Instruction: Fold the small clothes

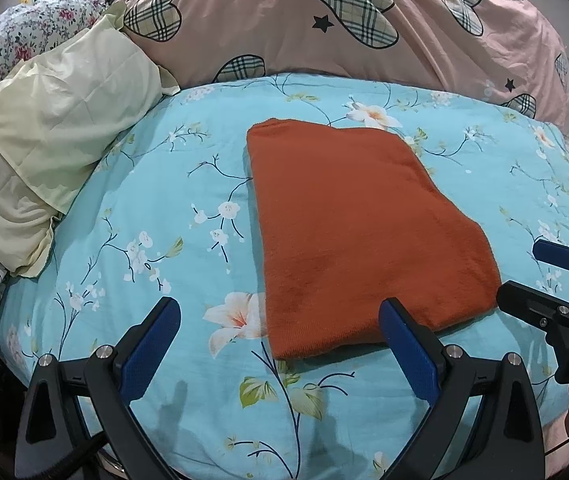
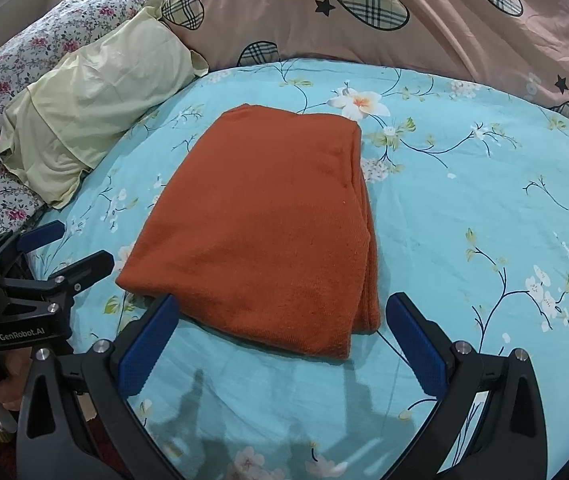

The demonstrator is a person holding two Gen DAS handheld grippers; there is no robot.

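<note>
Orange garment [image 1: 356, 232]: folded rectangle, lay flat on blue floral sheet [image 1: 156, 208], near edge between both claws. Left gripper [image 1: 280, 320] and right gripper [image 2: 284, 316]: spread wide, empty. Risk: pinching top layer alone would drag stacked folds apart.

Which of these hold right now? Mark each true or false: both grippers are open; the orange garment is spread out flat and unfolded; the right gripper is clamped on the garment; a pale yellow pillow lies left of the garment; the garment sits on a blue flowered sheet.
1. Both the left gripper and right gripper are open. True.
2. The orange garment is unfolded. False: it is folded, with layered edges showing along its right side.
3. The right gripper clamps it. False: its jaws stand apart and grip nothing.
4. A pale yellow pillow lies left of it. True.
5. It sits on the blue flowered sheet. True.
</note>
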